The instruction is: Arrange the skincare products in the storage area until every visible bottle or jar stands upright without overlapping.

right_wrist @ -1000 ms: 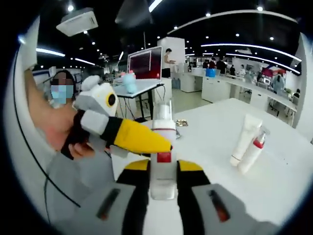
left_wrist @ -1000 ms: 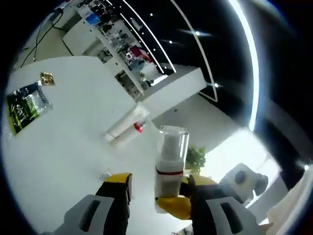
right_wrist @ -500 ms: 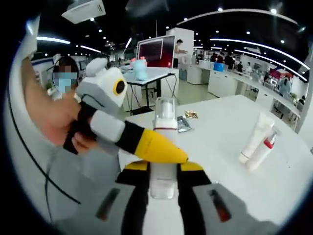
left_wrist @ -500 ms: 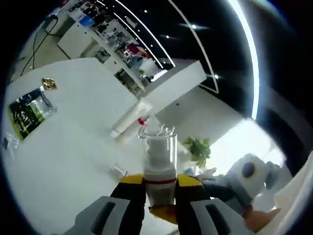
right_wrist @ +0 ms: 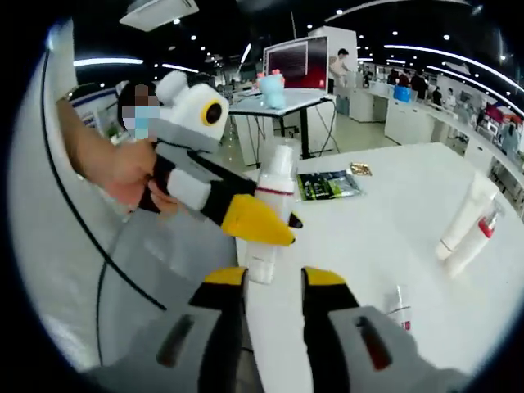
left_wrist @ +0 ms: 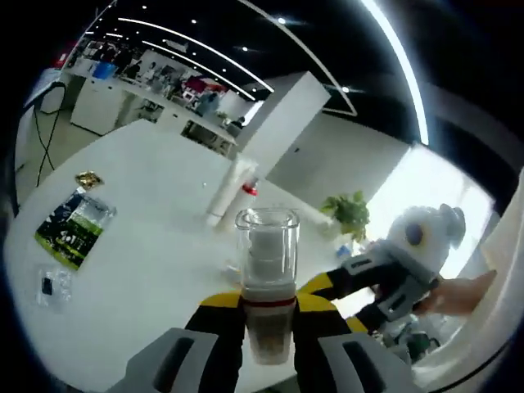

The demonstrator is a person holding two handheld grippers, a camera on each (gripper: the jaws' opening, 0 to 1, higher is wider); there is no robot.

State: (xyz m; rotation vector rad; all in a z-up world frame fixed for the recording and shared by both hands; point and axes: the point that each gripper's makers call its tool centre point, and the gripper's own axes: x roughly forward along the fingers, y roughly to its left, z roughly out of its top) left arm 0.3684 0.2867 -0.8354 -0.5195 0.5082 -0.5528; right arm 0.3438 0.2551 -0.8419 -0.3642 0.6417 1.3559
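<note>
Left gripper view: left tongs (left_wrist: 268,315) clamp the clear-capped pump bottle (left_wrist: 267,262) upright above the table (left_wrist: 147,270); right tongs (right_wrist: 273,286) stand apart, empty. Ahead, two tubes (left_wrist: 231,190) lie flat, seemingly unsorted.

Open tabletop (left_wrist: 147,221) — tubes (left_wrist: 228,190) beyond

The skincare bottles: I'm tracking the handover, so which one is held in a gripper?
The clear-capped pump bottle, upright, gripped by the left gripper. The white tube and red-capped bottle sit together farther back on the table.
</note>
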